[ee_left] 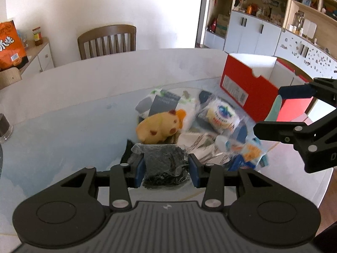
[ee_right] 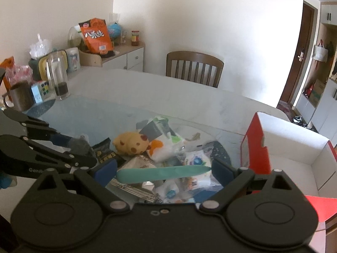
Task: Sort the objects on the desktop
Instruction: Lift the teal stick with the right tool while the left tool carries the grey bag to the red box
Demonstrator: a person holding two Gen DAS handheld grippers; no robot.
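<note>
My left gripper is shut on a black crinkly packet, held just above the pile on the table. In the right wrist view that gripper comes in from the left with the dark packet between its fingers. My right gripper is shut on a slim teal tool that spans from pad to pad, above the pile. In the left wrist view it shows at the right with the teal tool, in front of the open red box. A yellow plush toy lies among several snack packets.
The red box's white inside stands open at the table's right. A glass tumbler, a mug and a puzzle cube stand at the far left. A wooden chair is behind the table.
</note>
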